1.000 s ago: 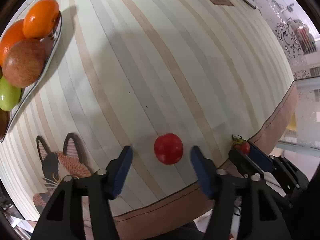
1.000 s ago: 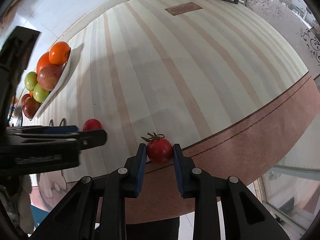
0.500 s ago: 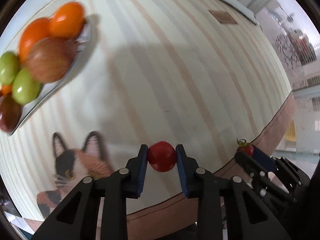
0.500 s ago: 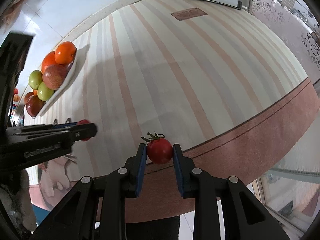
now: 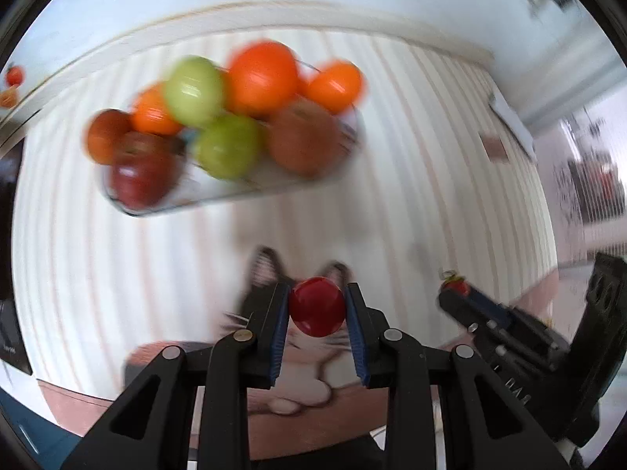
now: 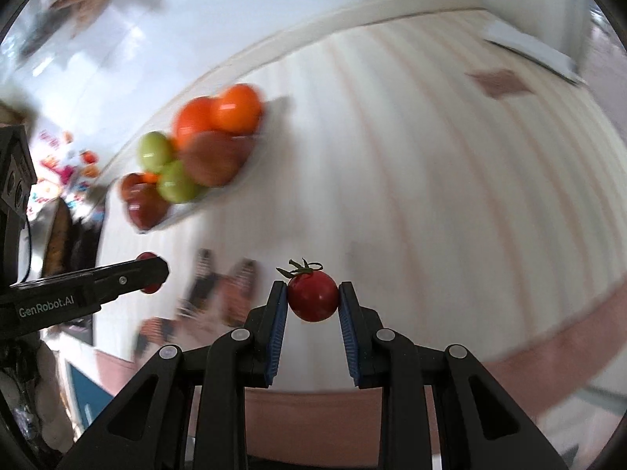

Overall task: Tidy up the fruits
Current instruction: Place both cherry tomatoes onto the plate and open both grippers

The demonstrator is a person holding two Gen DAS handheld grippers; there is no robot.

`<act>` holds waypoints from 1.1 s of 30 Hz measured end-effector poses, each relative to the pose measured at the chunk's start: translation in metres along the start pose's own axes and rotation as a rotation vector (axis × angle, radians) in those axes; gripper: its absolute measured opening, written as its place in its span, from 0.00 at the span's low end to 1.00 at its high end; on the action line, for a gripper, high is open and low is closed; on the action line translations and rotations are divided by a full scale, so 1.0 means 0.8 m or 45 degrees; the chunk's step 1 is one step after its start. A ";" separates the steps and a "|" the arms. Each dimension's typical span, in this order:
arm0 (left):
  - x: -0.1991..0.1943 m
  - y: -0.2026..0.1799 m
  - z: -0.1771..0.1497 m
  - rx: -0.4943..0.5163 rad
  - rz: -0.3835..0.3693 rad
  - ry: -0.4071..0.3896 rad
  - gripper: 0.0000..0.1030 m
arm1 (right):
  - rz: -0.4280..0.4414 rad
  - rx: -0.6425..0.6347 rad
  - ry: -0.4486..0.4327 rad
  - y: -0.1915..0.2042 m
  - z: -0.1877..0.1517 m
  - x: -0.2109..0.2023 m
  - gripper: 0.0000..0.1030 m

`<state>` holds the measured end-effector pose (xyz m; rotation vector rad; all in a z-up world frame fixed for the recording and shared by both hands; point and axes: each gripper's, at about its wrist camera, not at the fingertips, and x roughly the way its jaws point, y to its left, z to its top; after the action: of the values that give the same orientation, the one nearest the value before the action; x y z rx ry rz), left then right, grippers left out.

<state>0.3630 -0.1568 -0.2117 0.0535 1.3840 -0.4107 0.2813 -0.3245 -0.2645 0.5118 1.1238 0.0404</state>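
Observation:
My left gripper (image 5: 317,307) is shut on a small red tomato (image 5: 316,306), lifted above the striped tablecloth. In the right wrist view my right gripper (image 6: 312,300) is shut on a second red tomato (image 6: 313,300) that has a green stem. Beyond both, blurred by motion, a white plate (image 5: 243,192) holds oranges, green fruits and red apples; that plate (image 6: 231,192) lies to the upper left in the right wrist view. The left gripper's finger (image 6: 129,278) shows at the left of the right view, and the right gripper (image 5: 458,293) appears at the right of the left view.
A cat picture (image 5: 305,348) is printed on the cloth under the left gripper. The cloth's brown border (image 6: 529,344) runs along the near table edge. A flat white object (image 6: 533,51) and a brown label (image 6: 497,82) lie at the far right.
The left gripper closed on its tomato and lifted it, swinging toward the fruit plate. The right gripper, holding its tomato throughout, also rose and turned toward the plate.

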 end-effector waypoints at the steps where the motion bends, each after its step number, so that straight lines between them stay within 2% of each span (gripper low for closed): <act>1: -0.007 0.015 0.008 -0.026 0.014 -0.018 0.25 | 0.030 -0.016 0.005 0.014 0.004 0.008 0.28; 4: -0.013 0.046 0.029 -0.085 0.030 -0.039 0.25 | 0.128 -0.066 0.021 0.059 0.025 0.035 0.28; 8: -0.013 0.081 0.056 -0.128 0.064 -0.054 0.25 | 0.185 -0.107 0.015 0.103 0.048 0.068 0.28; 13: 0.002 0.107 0.087 -0.152 0.084 -0.028 0.25 | 0.144 -0.127 0.014 0.129 0.067 0.108 0.28; 21: 0.025 0.100 0.110 -0.093 0.125 -0.008 0.26 | 0.076 -0.098 0.009 0.134 0.079 0.147 0.28; 25: 0.032 0.088 0.119 -0.038 0.177 -0.003 0.28 | 0.055 -0.074 -0.018 0.134 0.082 0.153 0.29; 27: 0.032 0.085 0.120 -0.029 0.210 -0.008 0.36 | 0.066 -0.052 -0.024 0.132 0.084 0.157 0.31; 29: 0.032 0.088 0.120 -0.048 0.205 -0.012 0.57 | 0.056 -0.046 -0.036 0.129 0.085 0.154 0.40; 30: 0.031 0.089 0.119 -0.055 0.200 -0.013 0.64 | 0.085 -0.040 -0.034 0.129 0.085 0.154 0.43; 31: 0.028 0.092 0.119 -0.066 0.204 -0.022 0.76 | 0.086 -0.042 -0.041 0.130 0.085 0.151 0.48; 33: 0.022 0.095 0.118 -0.077 0.215 -0.046 0.81 | 0.085 -0.051 -0.051 0.132 0.083 0.147 0.60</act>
<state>0.4781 -0.1166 -0.2250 0.1124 1.3441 -0.2280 0.4145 -0.2221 -0.2992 0.5118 1.0647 0.1099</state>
